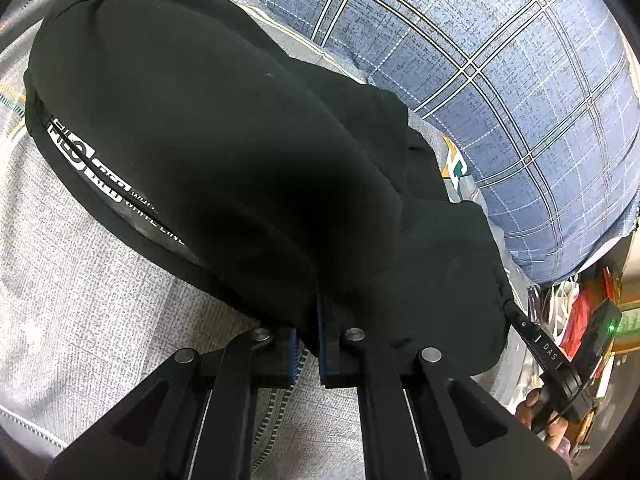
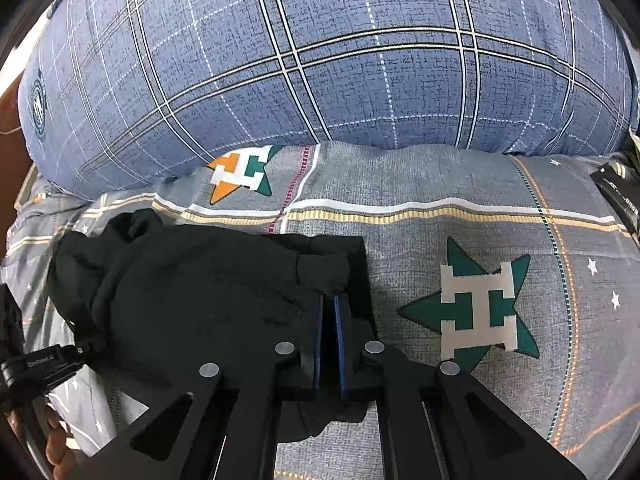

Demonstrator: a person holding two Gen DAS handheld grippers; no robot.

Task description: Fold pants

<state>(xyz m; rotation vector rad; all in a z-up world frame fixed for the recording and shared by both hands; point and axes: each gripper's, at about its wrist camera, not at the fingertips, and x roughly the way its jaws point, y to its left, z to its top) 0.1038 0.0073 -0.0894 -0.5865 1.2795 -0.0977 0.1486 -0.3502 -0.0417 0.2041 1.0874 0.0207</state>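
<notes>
Now the black pants [image 1: 224, 152] lie bunched on the star-print bedsheet [image 2: 460, 208], just below the blue plaid pillow [image 2: 320, 60]. The left gripper [image 1: 308, 344] and right gripper [image 2: 329, 320] each pinch a fabric edge, jaws nearly closed. Judgement: both should travel together, level, keeping the fold square.

Left gripper [image 1: 308, 320] was clamped on a fold of the black pants [image 1: 224, 136], fabric draped over both blue-padded fingers [image 1: 326, 344]. Pants bulged up and away from the camera, white printed lettering [image 1: 100, 168] along the left seam. Underneath: grey patterned bedsheet [image 1: 80, 280]. Blue plaid pillow [image 1: 500, 80] lay top right, beyond the pants. Right gripper [image 1: 560, 360] visible at the right edge, touching the pants' lower right corner; jaw state unclear from here.
</notes>
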